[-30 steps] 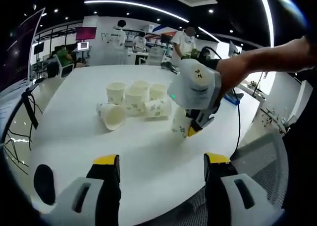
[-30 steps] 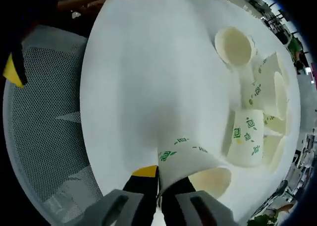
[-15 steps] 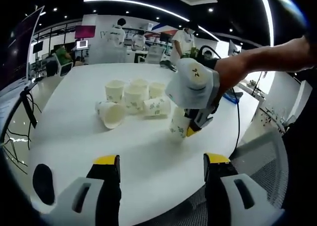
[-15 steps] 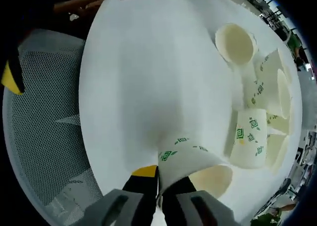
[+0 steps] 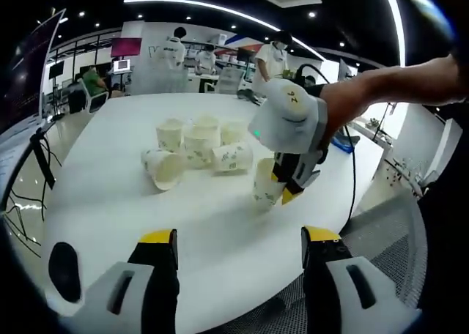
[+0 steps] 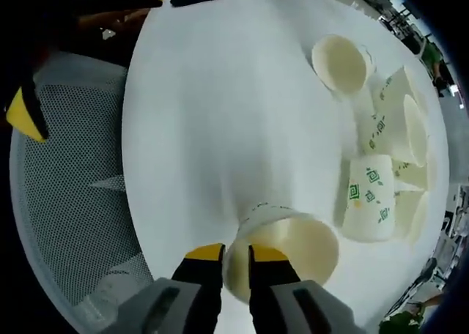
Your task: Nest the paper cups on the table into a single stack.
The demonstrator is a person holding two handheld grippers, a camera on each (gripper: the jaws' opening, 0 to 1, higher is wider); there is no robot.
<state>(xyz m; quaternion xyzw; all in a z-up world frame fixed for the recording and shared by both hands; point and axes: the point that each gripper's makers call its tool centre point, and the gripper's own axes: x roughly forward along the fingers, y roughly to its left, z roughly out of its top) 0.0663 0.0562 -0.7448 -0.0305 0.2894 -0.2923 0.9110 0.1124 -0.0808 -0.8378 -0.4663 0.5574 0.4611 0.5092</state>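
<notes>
Six paper cups share a round white table (image 5: 110,173) in an open office. One cup (image 6: 282,240) sits pinched at its rim between the yellow-tipped jaws of the right gripper (image 6: 229,255), one jaw inside the mouth and one outside; in the left gripper view that same cup (image 5: 265,182) hangs under the right gripper (image 5: 293,189), its base at or just above the tabletop, though contact cannot be told.

The other five form a tight cluster (image 5: 196,149) farther in on the table. Three of them stand upright, touching or nearly so: one at the left (image 5: 170,135), one in the middle (image 5: 198,144) and one behind at the right (image 5: 233,134). Two lie on their sides: one (image 5: 165,169) at the near left with its open mouth facing the camera, and one (image 5: 233,157) at the near right, just beside the held cup.

All the cups are cream-white with small green square motifs on the walls and plain pale insides.

The left gripper (image 5: 239,257) hovers low over the table's near edge, its two jaws spread wide apart with nothing between them. A broad stretch of bare tabletop lies between it and the cups. A mesh chair seat (image 6: 66,173) sits just past the table edge in the right gripper view, and several people stand at desks in the background (image 5: 271,56).
</notes>
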